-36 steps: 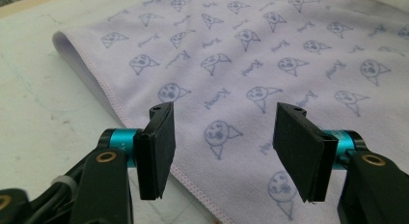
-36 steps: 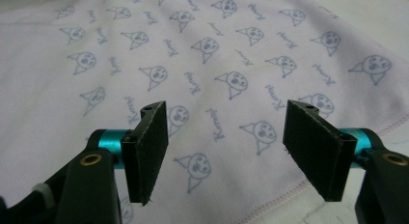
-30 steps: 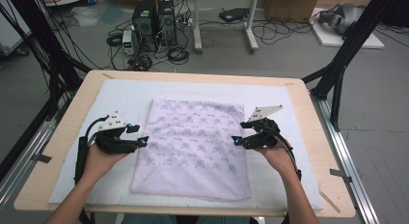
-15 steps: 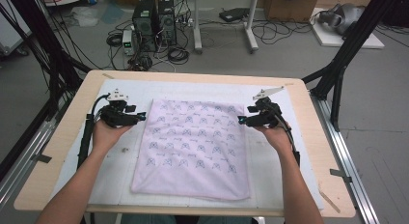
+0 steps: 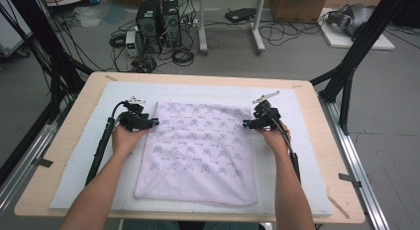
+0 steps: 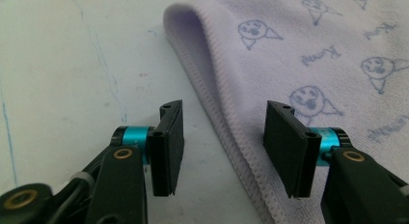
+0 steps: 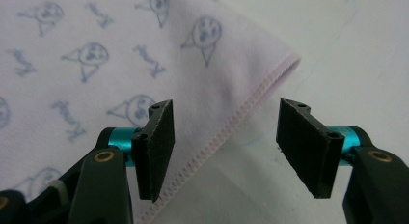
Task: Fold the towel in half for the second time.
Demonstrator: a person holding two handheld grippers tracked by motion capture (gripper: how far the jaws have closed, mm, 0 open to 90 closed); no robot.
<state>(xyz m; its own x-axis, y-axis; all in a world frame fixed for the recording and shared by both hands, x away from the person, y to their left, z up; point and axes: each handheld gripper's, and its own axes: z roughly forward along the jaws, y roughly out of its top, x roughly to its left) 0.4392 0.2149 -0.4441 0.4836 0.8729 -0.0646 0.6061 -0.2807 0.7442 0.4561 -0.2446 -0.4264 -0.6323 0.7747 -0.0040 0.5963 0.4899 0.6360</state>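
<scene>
- Two grippers are seen at the far corners of a spread cloth; the left gripper (image 5: 154, 122) is placed left of centre in the high view, the right gripper (image 5: 244, 125) right of centre.
- In the left gripper view, the left gripper (image 6: 222, 149) is shown with its jaws parted wide and nothing held; the stitched hem of the lilac towel (image 6: 308, 55) is seen running up between them, one jaw over bare mat, the other over the fabric.
- In the right gripper view, the right gripper (image 7: 226, 149) is likewise shown wide open and empty; the hem of the towel (image 7: 120, 50) crosses the gap between its jaws, and the corner is seen at the upper right of that frame.
- Whether either jaw touches the fabric cannot be told.
- The towel (image 5: 198, 150) is shown lying flat across the middle of the high view, printed with small blue faces and script, its near edge toward the bottom of the frame.
- A white mat (image 5: 307, 155) is seen beneath the towel, itself laid on a wooden table (image 5: 341, 141).
- Each gripper is held by a hand, the left hand (image 5: 126, 137) and right hand (image 5: 273, 137), with forearms entering from the bottom edge.
- Computer towers (image 5: 158, 17) and loose cables (image 5: 282, 31) are seen on the floor in the upper part of the frame.
</scene>
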